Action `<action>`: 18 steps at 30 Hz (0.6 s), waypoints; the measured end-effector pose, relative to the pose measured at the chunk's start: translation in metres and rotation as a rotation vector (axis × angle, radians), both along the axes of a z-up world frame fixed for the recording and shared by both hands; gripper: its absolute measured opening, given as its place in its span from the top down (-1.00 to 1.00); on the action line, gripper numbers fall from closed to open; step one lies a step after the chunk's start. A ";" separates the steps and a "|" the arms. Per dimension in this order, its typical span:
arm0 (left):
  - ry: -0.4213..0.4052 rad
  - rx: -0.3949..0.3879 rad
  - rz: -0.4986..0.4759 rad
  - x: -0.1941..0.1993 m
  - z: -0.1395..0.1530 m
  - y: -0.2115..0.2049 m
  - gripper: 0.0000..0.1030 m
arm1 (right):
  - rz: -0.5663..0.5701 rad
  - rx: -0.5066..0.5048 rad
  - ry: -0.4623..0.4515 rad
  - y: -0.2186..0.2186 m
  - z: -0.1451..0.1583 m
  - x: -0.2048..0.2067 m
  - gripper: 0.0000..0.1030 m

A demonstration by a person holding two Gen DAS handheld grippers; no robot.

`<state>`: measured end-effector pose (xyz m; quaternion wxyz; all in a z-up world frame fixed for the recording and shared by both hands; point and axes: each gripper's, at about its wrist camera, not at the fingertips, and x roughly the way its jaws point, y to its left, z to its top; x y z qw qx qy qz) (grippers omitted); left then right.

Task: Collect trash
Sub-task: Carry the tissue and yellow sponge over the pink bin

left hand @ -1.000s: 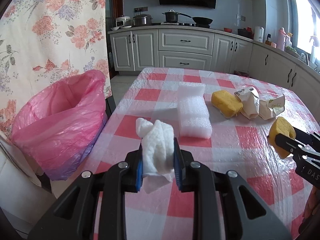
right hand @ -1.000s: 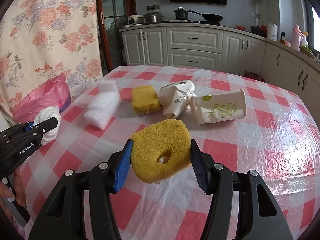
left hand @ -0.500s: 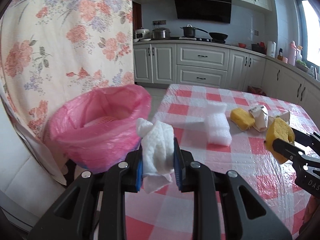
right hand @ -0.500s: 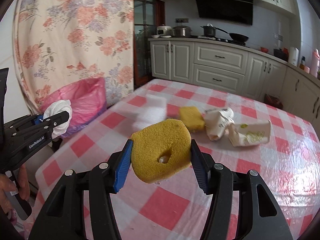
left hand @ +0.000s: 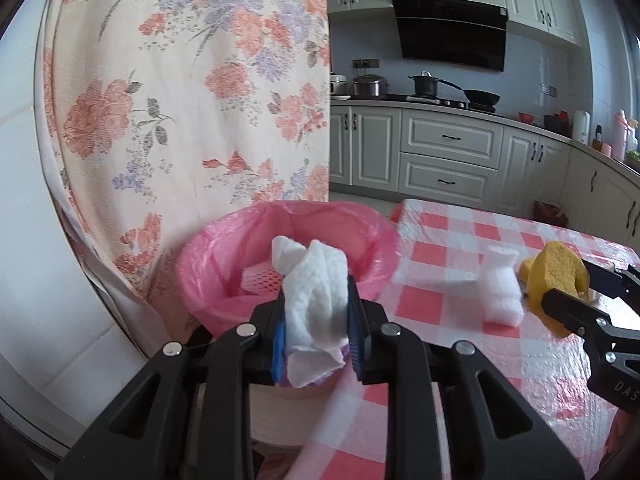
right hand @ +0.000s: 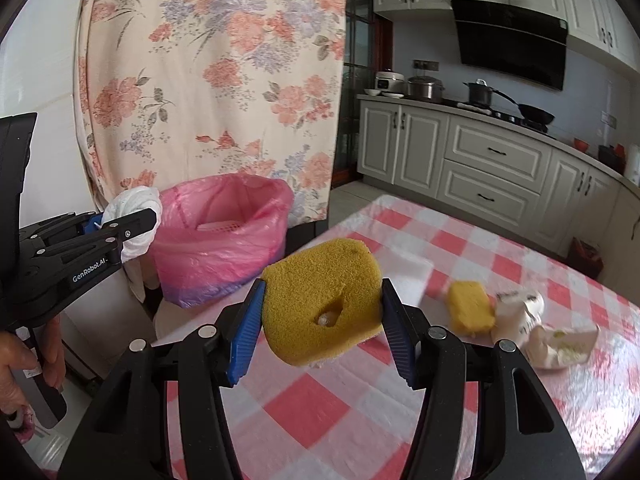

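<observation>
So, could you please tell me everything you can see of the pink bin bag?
The pink bin bag is thin, translucent plastic lining a bin that stands off the table's corner, before a floral curtain. Its mouth is open and folded over the rim, crinkled; its lower part looks purplish. A pale perforated piece shows inside. The left gripper, holding a white tissue, is near its rim without touching it.

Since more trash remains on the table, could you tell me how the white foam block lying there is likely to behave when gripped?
The white foam block looks puffy and ribbed, so it would probably compress between the fingers, much as the yellow sponge bulges in the right gripper. It likely weighs very little for its bulk. Lying flat on the table, it seems unlikely to roll.
</observation>
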<state>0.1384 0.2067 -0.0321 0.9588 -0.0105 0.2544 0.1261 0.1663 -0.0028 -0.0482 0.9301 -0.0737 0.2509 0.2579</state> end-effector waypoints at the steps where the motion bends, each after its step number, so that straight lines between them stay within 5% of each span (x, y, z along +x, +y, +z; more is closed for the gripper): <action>1: -0.003 0.001 0.009 0.001 0.001 0.004 0.53 | 0.010 0.002 -0.004 0.004 0.002 0.001 -0.05; 18: -0.010 0.004 0.148 0.052 0.020 0.081 0.53 | 0.169 0.022 -0.038 0.096 0.033 0.058 -0.06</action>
